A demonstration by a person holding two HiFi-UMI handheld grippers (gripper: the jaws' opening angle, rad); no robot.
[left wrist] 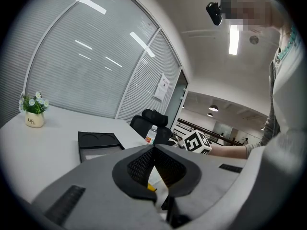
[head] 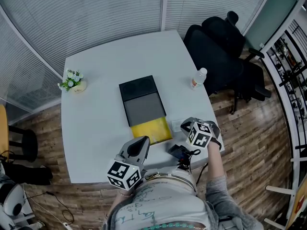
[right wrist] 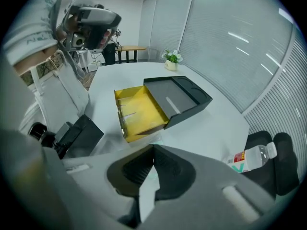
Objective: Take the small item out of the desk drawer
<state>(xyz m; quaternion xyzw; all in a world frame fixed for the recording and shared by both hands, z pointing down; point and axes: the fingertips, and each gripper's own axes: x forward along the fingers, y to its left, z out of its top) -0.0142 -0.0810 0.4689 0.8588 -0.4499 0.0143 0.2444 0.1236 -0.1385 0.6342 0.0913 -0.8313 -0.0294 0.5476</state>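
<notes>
The drawer point(right wrist: 141, 111) is yellow and pulled out of its black box point(right wrist: 180, 97). It lies flat on the bench, just ahead of the right hand-held gripper point(right wrist: 153, 148). The item point(right wrist: 156, 137) is small, thin and clear. It is pinched in that hand-held gripper's tips, just outside the drawer's near corner.

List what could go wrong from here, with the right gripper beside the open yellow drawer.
1. The right gripper is shut, apparently on a thin clear item caught only at its very tips. The hold looks slight, so the item may slip out.
2. The yellow drawer is pulled out right beside it, and a sideways swing could knock it.
3. The black device lies close under that hand and could get bumped.
</notes>
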